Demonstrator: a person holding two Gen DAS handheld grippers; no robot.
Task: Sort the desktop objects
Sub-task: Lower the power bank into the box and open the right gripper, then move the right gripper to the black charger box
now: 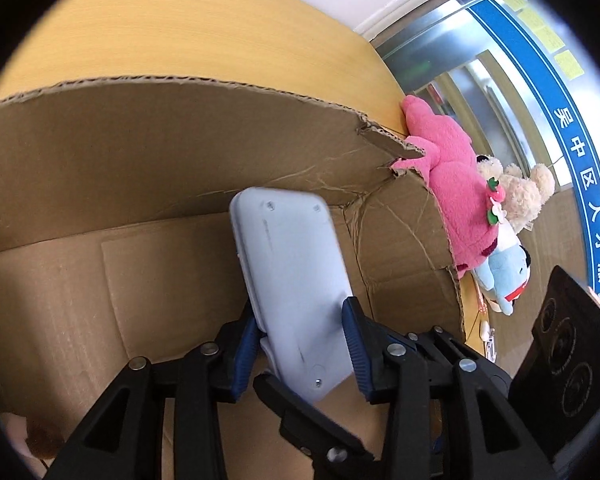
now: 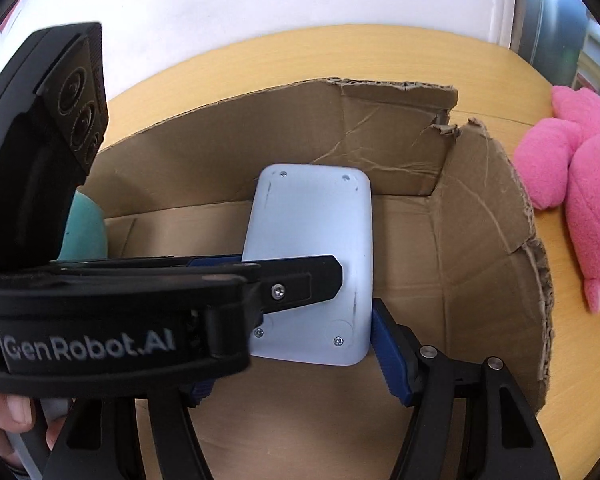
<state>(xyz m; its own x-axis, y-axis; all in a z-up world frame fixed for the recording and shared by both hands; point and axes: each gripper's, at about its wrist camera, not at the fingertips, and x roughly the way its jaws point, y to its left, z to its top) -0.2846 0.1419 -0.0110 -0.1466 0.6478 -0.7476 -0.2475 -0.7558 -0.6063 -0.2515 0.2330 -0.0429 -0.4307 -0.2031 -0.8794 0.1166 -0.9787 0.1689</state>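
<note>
Pale grey-white device (image 1: 292, 280) is clamped by its lower end in the left gripper (image 1: 300, 344) jaws and held over the open cardboard box (image 1: 180, 140), presumably for dropping in. Casing is flat, round-cornered, with screws at the corners, back face showing. Right gripper (image 2: 300, 344) jaws are wide, nothing held; the device sits ahead between them. Pink plush (image 2: 572, 184) lies on the counter (image 2: 500, 80), right of the jaws.

I am seeing the case (image 1: 296, 292) hanging over the box (image 1: 148, 152), between my left gripper's (image 1: 302, 340) fingers. The box is sitting on the table (image 1: 180, 32). The toys (image 1: 476, 208) are lying right of it.
</note>
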